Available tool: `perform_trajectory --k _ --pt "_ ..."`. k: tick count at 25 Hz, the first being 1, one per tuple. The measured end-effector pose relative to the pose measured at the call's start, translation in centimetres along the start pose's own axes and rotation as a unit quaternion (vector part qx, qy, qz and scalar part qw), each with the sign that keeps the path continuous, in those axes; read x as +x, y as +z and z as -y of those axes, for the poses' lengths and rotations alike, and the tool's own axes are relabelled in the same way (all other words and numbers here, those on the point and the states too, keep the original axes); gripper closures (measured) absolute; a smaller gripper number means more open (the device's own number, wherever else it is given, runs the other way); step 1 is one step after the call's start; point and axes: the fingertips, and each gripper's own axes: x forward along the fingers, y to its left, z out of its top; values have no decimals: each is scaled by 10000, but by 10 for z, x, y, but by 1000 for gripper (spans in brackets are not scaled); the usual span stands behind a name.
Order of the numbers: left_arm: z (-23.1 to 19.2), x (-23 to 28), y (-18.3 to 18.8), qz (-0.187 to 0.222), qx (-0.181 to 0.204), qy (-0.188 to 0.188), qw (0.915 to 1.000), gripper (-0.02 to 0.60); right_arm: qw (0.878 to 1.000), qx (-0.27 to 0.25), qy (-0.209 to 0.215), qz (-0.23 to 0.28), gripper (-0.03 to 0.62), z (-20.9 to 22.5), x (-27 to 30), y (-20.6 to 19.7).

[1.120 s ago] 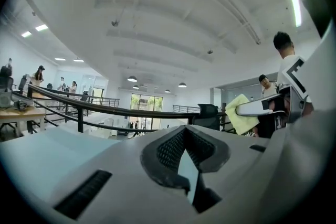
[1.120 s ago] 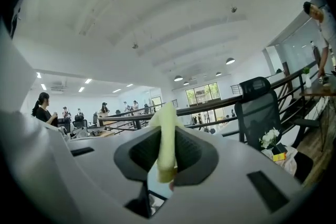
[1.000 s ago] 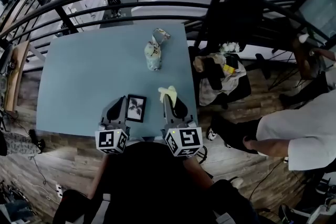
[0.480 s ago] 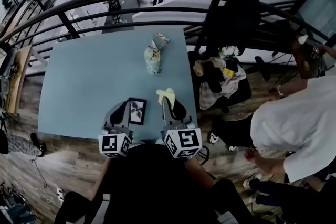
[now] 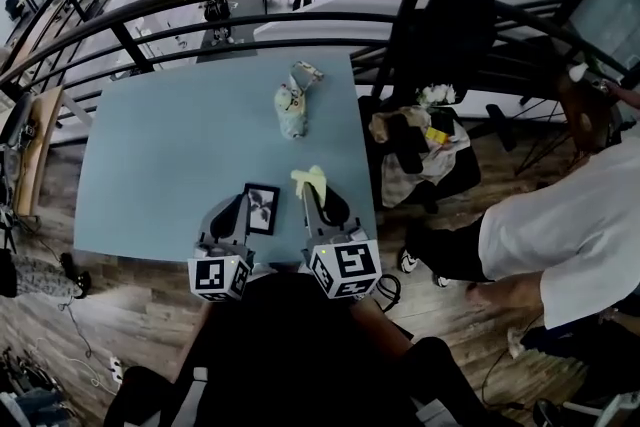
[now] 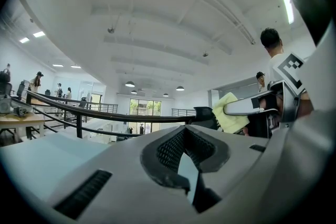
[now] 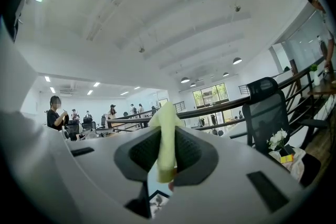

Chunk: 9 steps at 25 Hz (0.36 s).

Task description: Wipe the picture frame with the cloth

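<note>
Yellow cloth (image 5: 309,179): pinched upright in the right gripper (image 5: 322,199), free end standing out past the tips; it sits right of the picture frame (image 5: 261,207), about level with the frame's far edge.
Picture frame: flat and face up on the blue-grey table (image 5: 150,145), with the table's near edge just behind it. Long axis runs away from the person, roughly parallel with both grippers.
Right gripper: jaws closed onto the cloth, just beside the frame's right edge and apart from it. Judged: the cloth must go left and down to meet the frame's face.
Left gripper (image 5: 227,209): jaws drawn together to a narrow slit, nothing between them. It is just beside the frame's left edge; contact cannot be told.
Nearer tool: left, marginally.
Pose: both grippers low, pointing away from the person, flanking the frame.
Risk: frame looks unclamped and may slide under a wipe.
</note>
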Motion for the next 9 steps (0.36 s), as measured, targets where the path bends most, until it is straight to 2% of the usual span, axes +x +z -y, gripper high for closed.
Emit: perform_trajectory --k 3,9 --pt "1 -2 -3 -32 -117 2 9999 584 10000 5 56 -46 537 -4 0 -3" --pt "10 -7 -7 -61 -24 -52 10000 584 9999 -22 133 -75 537 -8 -2 -12"
